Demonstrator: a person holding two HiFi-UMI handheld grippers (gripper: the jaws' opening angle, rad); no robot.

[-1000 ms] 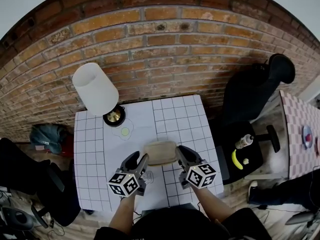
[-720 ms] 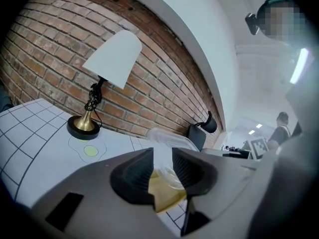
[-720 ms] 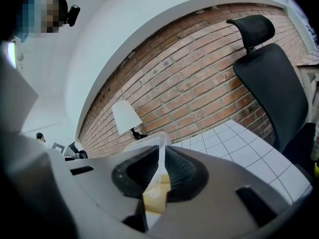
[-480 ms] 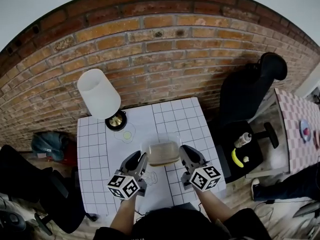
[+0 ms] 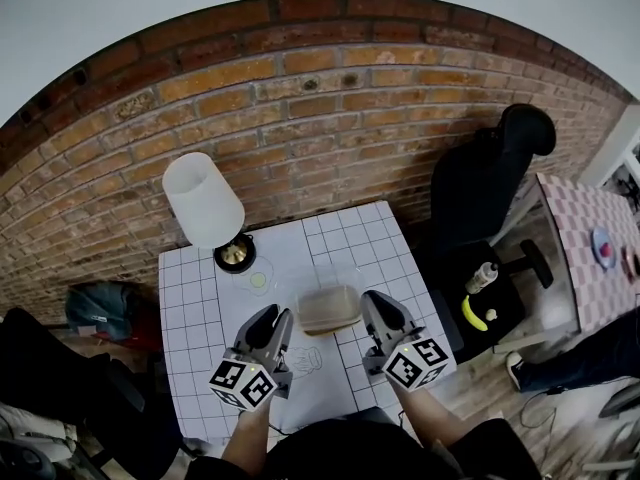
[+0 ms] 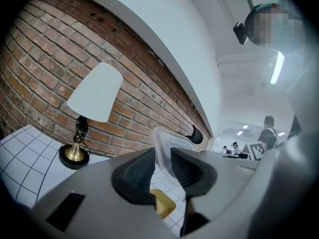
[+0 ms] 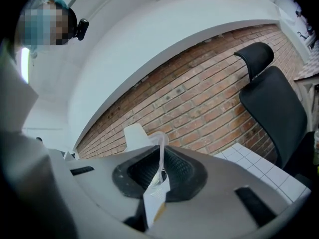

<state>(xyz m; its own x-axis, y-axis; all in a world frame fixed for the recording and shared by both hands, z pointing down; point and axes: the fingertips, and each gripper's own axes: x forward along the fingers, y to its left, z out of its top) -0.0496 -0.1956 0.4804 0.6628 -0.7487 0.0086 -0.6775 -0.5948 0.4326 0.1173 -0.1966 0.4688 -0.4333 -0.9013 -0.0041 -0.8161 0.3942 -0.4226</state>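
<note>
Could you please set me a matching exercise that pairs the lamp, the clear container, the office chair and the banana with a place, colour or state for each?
1. lamp
2. clear container
3. office chair
4. banana

A. black, right of the table
B. yellow, beside a bottle
C. gripped by the left gripper and right gripper
D. white shade, near the brick wall

Pairs: 1-D, 2-C, 3-A, 4-B

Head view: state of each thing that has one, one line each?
left gripper: shut on the clear container's rim.
right gripper: shut on its opposite rim.
clear container: held between both grippers, roughly level, brown contents inside.
lamp: upright on the table; lit or not, can't tell.
office chair: unoccupied, banana and bottle on seat.
</note>
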